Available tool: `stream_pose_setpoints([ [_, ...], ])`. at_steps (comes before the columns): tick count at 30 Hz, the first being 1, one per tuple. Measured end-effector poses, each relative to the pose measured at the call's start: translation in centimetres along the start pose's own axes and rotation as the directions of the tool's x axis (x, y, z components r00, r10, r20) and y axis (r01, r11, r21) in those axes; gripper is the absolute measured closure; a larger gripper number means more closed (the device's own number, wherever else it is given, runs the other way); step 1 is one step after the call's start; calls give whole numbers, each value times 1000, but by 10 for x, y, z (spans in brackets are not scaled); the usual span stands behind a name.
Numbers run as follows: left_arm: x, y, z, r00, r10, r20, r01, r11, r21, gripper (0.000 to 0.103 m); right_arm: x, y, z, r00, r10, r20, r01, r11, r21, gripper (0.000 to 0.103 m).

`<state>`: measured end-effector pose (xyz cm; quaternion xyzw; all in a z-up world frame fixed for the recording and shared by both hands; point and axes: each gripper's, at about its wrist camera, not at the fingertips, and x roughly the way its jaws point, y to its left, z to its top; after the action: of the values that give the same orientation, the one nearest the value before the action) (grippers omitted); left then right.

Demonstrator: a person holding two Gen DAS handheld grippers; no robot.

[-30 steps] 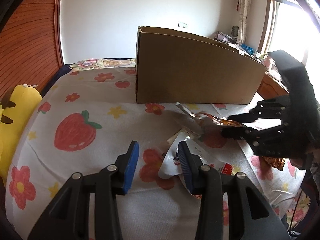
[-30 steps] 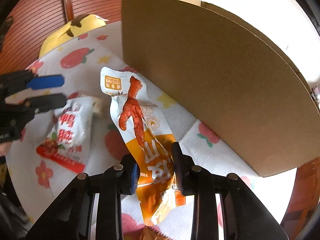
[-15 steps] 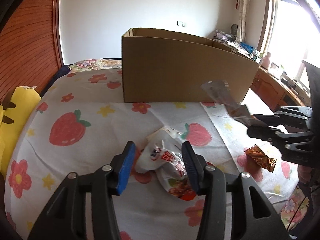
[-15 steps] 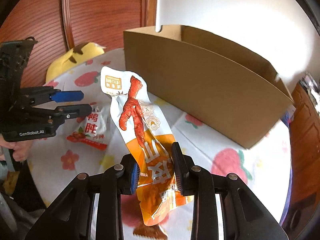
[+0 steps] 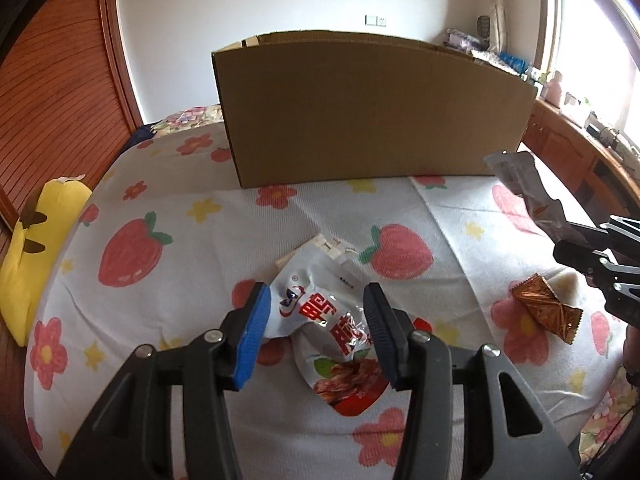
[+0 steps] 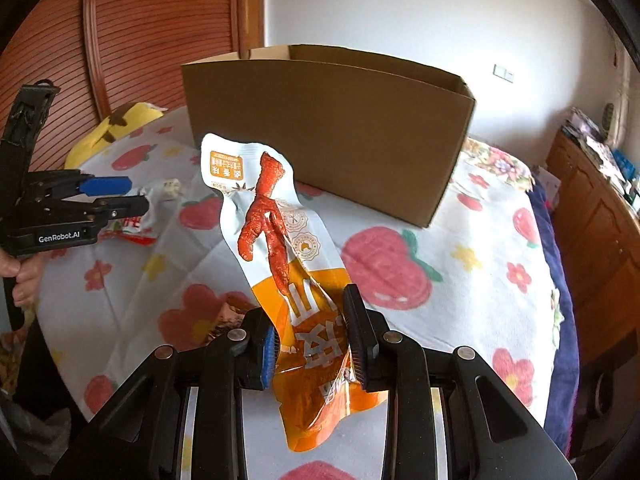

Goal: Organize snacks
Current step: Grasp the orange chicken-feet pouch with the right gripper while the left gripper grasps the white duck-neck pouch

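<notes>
Orange-white packet (image 6: 280, 240), strawberry-print sheet (image 5: 180, 216)

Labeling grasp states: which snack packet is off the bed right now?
The orange chicken-foot packet, clamped in the right gripper. The white-red packet and brown wrapper lie on the sheet.

Orange chicken-foot pouch (image 6: 288, 240) held upright; white-red pouch (image 5: 332, 332) and brown wrapper (image 5: 546, 308) lie before cardboard box (image 5: 372, 108).

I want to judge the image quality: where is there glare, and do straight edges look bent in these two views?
Left wrist view: the window at upper right is blown out white, and the top edge of the cardboard box bows into a curve. Right wrist view: light is even, the orange snack packet is sharp; the wooden wall panel curves near the edge, and the corners are black.
</notes>
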<state>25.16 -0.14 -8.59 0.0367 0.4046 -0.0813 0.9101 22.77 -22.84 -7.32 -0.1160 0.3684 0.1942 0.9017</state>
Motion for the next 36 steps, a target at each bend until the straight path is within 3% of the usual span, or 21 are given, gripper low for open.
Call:
stream_pose_setpoints([
  [8,2,-3,-2,999,37,-14,-37,999,21,54,5,-1,-9,1000,-12,-2,12,1000,21,74],
  [15,-17,12,-2,1000,24,20,-23,999,-41,54,9,3,-7,1000,-30,-6,30,999,9,74],
  [27,-20,12,-20,996,-65,-61,56,989,-137,54,8,-1,-9,1000,-11,1,11,1000,27,74],
  [36,3,-3,-4,991,-67,-115,57,994,-90,54,8,-2,-10,1000,-13,1,13,999,30,74],
])
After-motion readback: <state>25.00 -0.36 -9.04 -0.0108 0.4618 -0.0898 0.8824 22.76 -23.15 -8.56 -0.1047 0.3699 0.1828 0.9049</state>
